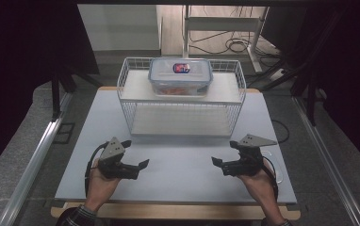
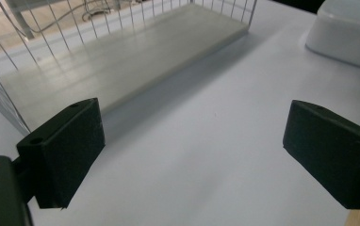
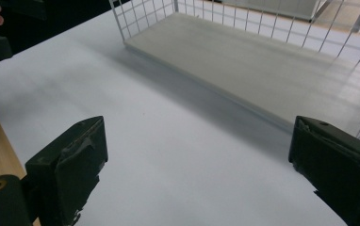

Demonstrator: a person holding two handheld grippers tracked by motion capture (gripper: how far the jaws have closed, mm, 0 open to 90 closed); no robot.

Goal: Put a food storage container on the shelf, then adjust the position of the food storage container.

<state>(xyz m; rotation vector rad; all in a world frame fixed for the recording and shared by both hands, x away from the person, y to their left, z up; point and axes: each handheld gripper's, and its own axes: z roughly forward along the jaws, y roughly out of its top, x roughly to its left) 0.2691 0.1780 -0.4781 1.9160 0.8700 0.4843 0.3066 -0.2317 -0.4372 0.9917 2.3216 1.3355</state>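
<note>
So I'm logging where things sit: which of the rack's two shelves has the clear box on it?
The upper shelf of the wire rack. The clear lidded box sits on it; the lower shelf is bare. Both grippers rest open, near the table's front.

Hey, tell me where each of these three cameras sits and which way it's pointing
High view: above the person's side, facing forward and down on the table; both forearms, left gripper, right gripper, lidded container on the wire rack.
Left gripper view: rides the left gripper, facing the rack's lower shelf; jaws apart.
Right gripper view: rides the right gripper, jaws apart.
Both gripper views share that shelf.
</note>
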